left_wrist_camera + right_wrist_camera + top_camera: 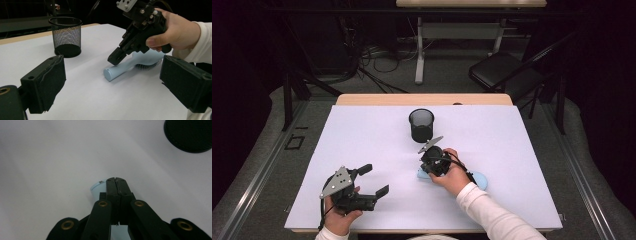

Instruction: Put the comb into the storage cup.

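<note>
Light-blue hairbrush lying flat on the white table, bristles down, handle end toward the table's middle, head under the right hand. Seen also in the high view and, as a pale rounded handle end, in the right gripper view.

Right gripper tilted down over the brush handle, fingers clenched flat against each other with nothing between them, tips on or just above the handle; contact not resolvable. Same gripper in the high view, grey plate on top, and in its own view, fingers pressed together above the handle end.

Left gripper near the table's front left, well apart from the brush, held in the left hand; fingers released and spread wide, holding nothing, aimed toward brush and right gripper.

Black mesh cup upright on the table beyond the brush, apart from it; seen also in the left gripper view and, as a dark rim, in the right gripper view.

Folding chair on the floor beyond the table.
</note>
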Demonstrator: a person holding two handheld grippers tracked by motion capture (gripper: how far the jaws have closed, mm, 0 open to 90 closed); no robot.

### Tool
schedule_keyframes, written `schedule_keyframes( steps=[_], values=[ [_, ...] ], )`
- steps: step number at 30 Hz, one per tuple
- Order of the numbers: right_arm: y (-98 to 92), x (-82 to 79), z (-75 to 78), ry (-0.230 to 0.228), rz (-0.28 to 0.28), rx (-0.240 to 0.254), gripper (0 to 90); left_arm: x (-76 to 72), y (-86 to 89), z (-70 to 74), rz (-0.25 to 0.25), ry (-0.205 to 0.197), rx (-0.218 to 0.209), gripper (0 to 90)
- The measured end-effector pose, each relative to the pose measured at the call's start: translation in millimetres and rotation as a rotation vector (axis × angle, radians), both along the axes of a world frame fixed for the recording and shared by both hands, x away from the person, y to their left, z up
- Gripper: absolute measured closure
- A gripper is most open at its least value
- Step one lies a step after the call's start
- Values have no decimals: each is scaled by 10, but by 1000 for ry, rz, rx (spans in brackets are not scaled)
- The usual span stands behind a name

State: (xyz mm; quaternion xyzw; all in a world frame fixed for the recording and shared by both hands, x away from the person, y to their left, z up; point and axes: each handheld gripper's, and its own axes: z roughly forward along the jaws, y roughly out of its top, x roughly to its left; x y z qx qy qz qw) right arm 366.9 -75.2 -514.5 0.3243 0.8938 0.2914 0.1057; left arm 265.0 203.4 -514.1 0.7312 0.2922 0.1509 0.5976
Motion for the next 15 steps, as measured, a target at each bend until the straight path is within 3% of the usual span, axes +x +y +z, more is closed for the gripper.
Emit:
schedule_keyframes(
  steps=[15],
  values=[
    [108, 154, -116, 27, -47, -20, 900, 1, 5, 1, -1, -2, 3, 67]
  ],
)
